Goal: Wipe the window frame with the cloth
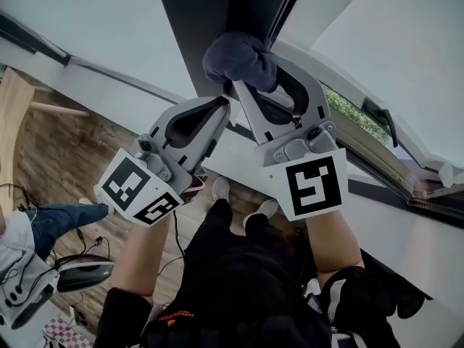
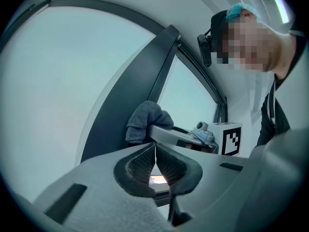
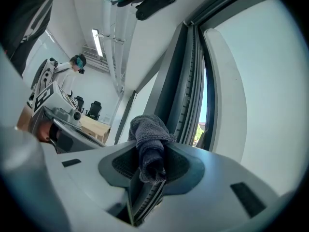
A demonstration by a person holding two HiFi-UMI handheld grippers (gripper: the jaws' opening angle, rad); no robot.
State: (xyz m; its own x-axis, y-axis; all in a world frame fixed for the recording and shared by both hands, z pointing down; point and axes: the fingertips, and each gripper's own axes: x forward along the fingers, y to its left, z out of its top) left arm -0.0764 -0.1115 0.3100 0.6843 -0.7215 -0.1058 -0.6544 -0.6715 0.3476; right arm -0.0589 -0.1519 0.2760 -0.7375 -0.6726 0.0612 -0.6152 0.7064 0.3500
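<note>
A bunched dark blue-grey cloth (image 1: 241,60) is pinched in my right gripper (image 1: 250,75), which is shut on it and presses it against the dark window frame (image 1: 206,13). In the right gripper view the cloth (image 3: 150,144) hangs between the pads, with the frame's grooved edge (image 3: 186,81) just behind it. My left gripper (image 1: 217,106) hangs just below and left of the cloth, shut with nothing in it. From the left gripper view its pads (image 2: 145,163) meet, and the cloth (image 2: 145,121) rests on the dark frame post (image 2: 130,95) ahead.
An opened window sash with a black handle (image 1: 380,118) lies to the right. White wall panels flank the frame. Below are wood flooring, a person's jeans leg (image 1: 58,220) and a device (image 1: 80,272) at left. Another person stands far back (image 3: 75,64).
</note>
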